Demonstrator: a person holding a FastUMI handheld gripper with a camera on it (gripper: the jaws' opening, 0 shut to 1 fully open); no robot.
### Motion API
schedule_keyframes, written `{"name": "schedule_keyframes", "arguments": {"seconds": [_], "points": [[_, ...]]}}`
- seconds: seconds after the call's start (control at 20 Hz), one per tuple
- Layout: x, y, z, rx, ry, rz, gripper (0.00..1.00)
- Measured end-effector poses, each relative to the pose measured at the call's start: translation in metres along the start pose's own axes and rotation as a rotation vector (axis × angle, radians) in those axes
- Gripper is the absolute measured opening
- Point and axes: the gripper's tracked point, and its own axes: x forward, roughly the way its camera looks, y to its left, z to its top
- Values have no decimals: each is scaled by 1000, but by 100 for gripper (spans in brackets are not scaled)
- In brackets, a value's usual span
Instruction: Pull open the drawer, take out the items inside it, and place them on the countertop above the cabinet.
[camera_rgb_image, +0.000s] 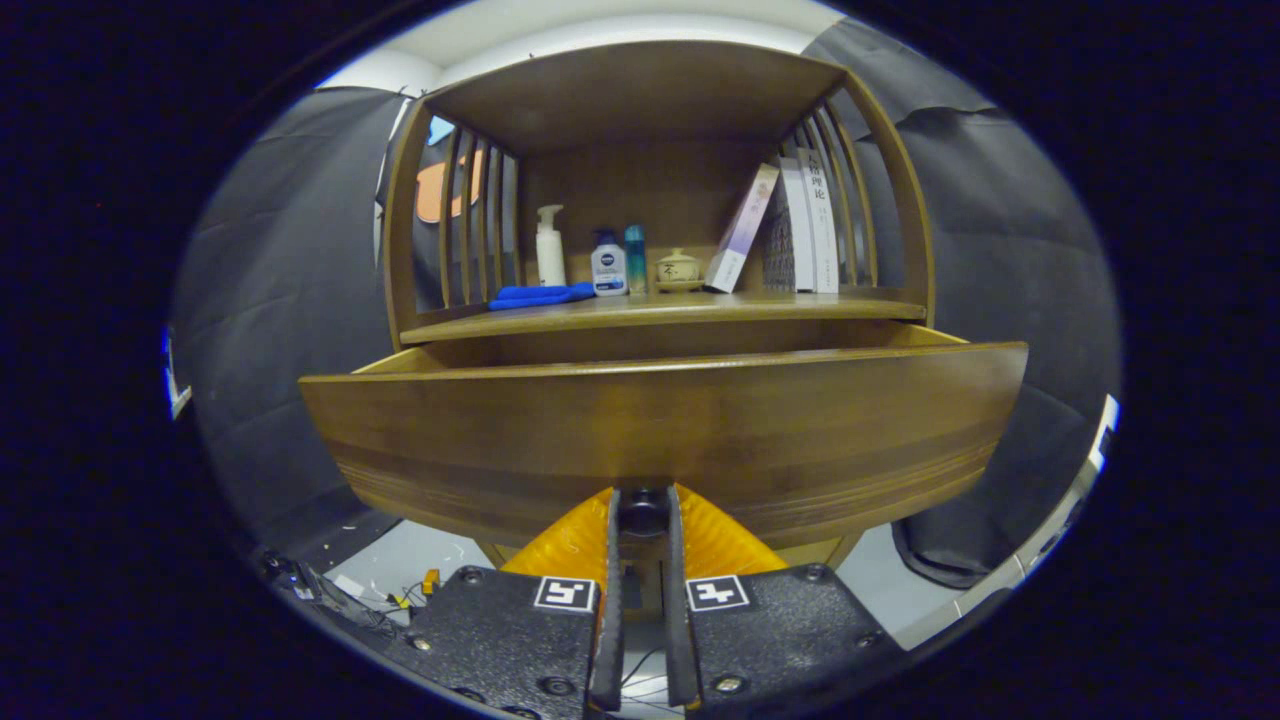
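The wooden drawer (660, 430) of the cabinet stands pulled out toward me, its broad front panel just ahead of my fingers. A small dark round knob (643, 510) sits at the lower middle of that panel, and my gripper (643, 515) is shut on it, one finger on each side. The drawer's inside is hidden behind its front panel. Above the drawer runs the countertop (800, 308), a wooden shelf surface. On it lie a blue cloth (540, 295), a white pump bottle (550, 248), two small bottles (609, 264), a small ceramic pot (678, 269) and leaning books (790, 228).
Slatted wooden side walls (465, 225) and a top board (640, 95) enclose the shelf. Black cloth hangs on both sides of the cabinet. Cables and small parts (390, 595) lie on the pale floor at the lower left.
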Motion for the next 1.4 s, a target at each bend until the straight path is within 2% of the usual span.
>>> {"name": "schedule_keyframes", "arguments": {"seconds": [1.35, 1.4], "points": [[-69, 15, -31, -77, 54, 102, 20], [-70, 14, -31, -91, 59, 100, 23]]}}
